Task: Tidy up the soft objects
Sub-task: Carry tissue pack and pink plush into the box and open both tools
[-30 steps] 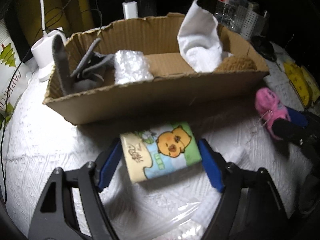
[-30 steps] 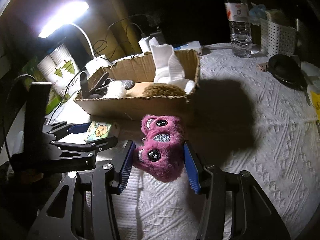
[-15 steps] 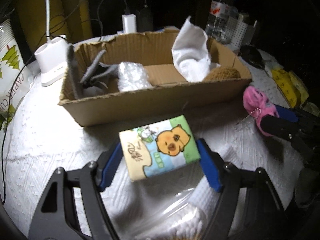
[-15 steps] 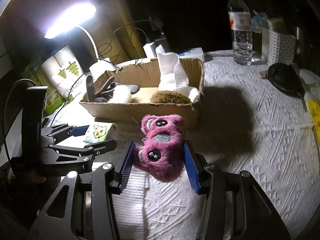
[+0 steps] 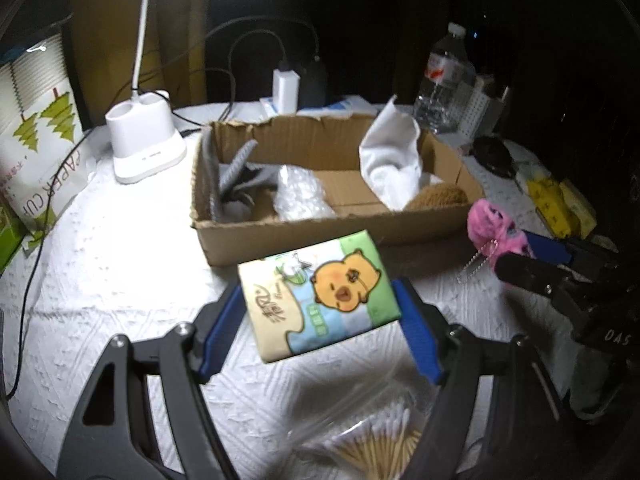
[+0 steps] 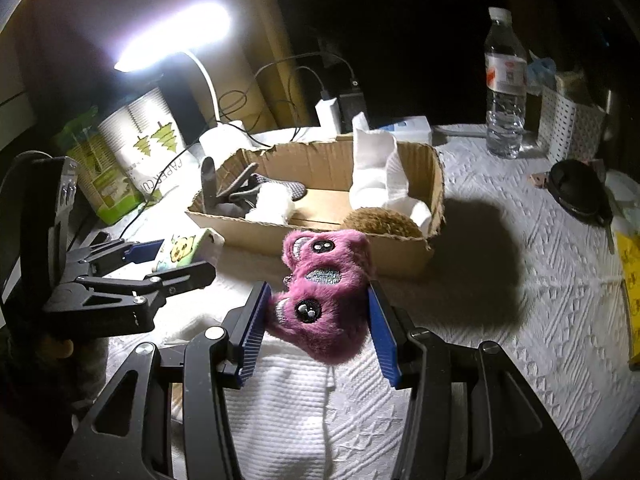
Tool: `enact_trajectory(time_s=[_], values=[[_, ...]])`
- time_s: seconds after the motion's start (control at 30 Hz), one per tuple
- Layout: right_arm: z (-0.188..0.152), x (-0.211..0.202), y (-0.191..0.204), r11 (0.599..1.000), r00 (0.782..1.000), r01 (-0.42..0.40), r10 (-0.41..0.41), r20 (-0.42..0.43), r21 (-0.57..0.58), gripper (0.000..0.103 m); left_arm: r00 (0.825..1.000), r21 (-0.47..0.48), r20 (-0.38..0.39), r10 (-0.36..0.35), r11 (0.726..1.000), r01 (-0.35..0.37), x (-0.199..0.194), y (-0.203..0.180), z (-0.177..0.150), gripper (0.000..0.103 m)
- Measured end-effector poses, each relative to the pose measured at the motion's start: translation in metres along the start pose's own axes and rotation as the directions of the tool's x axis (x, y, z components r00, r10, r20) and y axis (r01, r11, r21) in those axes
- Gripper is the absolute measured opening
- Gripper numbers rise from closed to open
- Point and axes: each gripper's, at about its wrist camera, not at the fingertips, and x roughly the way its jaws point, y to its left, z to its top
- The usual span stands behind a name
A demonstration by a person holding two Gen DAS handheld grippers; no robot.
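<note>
My left gripper (image 5: pixel 320 320) is shut on a tissue pack (image 5: pixel 318 294) printed with a yellow chick and holds it above the table, in front of the cardboard box (image 5: pixel 304 236). My right gripper (image 6: pixel 320 320) is shut on a pink plush toy (image 6: pixel 324 292), also raised in front of the box (image 6: pixel 400 252). The toy shows at the right in the left wrist view (image 5: pixel 492 226); the tissue pack shows at the left in the right wrist view (image 6: pixel 188 250). The box holds a grey cloth (image 5: pixel 236 176), bubble wrap (image 5: pixel 300 192), a white cloth (image 5: pixel 394 160) and a brown furry item (image 5: pixel 440 196).
A white lamp base (image 5: pixel 144 136) and a paper cup sleeve (image 5: pixel 36 140) stand left of the box. A water bottle (image 6: pixel 505 84), white basket (image 6: pixel 568 124) and black pouch (image 6: pixel 576 192) sit at the right. A bag of cotton swabs (image 5: pixel 372 444) lies under my left gripper.
Both grippers have risen and drawn back from the box with their loads; the tissue pack and the plush toy sit higher above the table than before.
</note>
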Motion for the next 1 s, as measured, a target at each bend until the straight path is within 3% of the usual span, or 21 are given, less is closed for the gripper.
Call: enact_trajectory(time_s=[0.4,1.0], values=[[0.029,-0.014,0.016,0.998,0.999,0.025,-0.023,0.041,-0.057,0.051,0.996,0.009,0.086,-0.018,1.000,0.018,-0.028,0.008,0.024,0.074],[0.072,-0.008,0.015,0.994,0.996,0.000,0.010,0.094,-0.105,0.051,0.984,0.085,0.177,-0.009,0.996,-0.006,-0.034,-0.001,0.081,0.074]])
